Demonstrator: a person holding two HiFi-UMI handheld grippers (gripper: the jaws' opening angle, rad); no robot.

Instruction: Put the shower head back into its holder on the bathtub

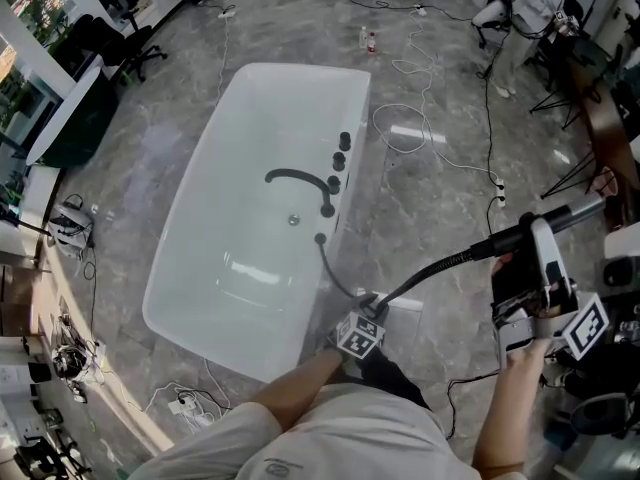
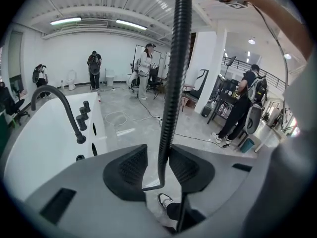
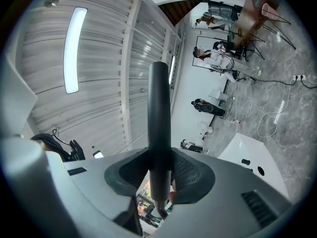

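Shower head, a black wand [image 3: 159, 113], looks light and stiff, clamped mid-handle by the fingers of the right gripper [image 3: 159, 180] well apart from the white bathtub [image 1: 190, 258], its ribbed black hose [image 2: 173, 83] loose between the parted fingers of the left gripper [image 2: 158, 165].

**Bright, even hall light; heavy fisheye in the gripper views**

Ceiling strip lights [image 2: 98, 22] light the hall evenly, so shadows stay soft. Pale glare patches sit on the glossy floor [image 1: 412, 134] and inside the white bathtub [image 1: 250, 268]. Both gripper views bend strongly toward dark, vignetted corners. A long light panel [image 3: 74, 48] burns out to white.
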